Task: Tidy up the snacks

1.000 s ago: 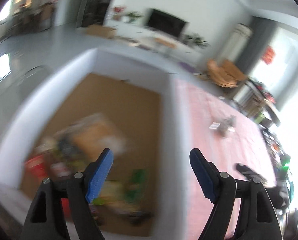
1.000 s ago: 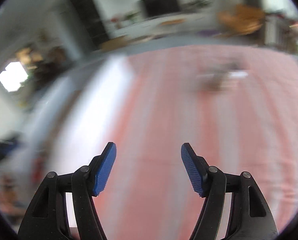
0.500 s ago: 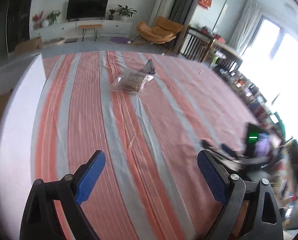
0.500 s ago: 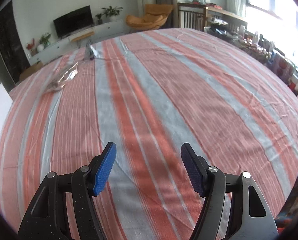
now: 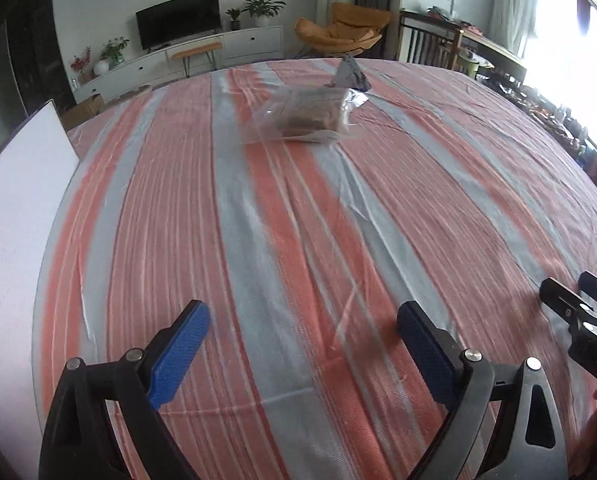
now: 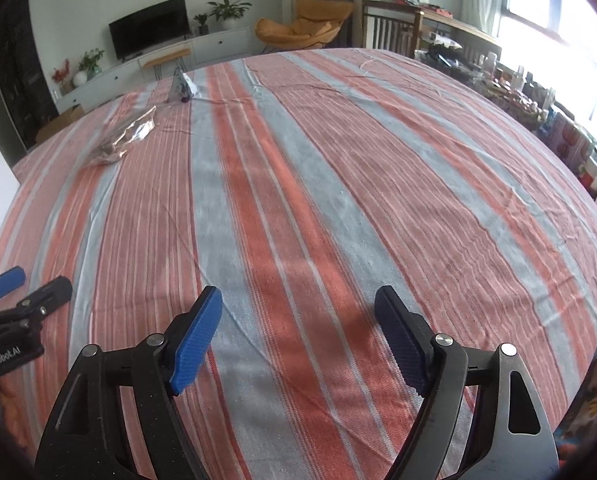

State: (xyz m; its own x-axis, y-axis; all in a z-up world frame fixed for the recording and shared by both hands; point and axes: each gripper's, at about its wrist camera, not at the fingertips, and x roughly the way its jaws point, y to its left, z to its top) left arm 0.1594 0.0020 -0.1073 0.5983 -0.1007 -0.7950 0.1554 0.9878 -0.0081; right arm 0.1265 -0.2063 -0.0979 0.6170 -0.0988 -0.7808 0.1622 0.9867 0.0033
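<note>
A clear plastic bag of brown snacks (image 5: 308, 114) lies on the striped tablecloth (image 5: 298, 240) far ahead of my left gripper (image 5: 302, 346), which is open and empty above the cloth. A small grey packet (image 5: 350, 74) lies just behind the bag. In the right wrist view the bag (image 6: 124, 136) and the grey packet (image 6: 182, 86) are at the far left. My right gripper (image 6: 298, 334) is open and empty over the cloth. Each gripper shows at the other view's edge.
The white wall of a box (image 5: 14, 220) stands along the table's left edge. Cluttered shelves (image 6: 538, 92) line the right side. A TV stand and orange chair (image 5: 338, 32) are beyond the table.
Both grippers have swung away from the white box of snacks toward the striped table. The snack bag is now closer and more central in the left wrist view.
</note>
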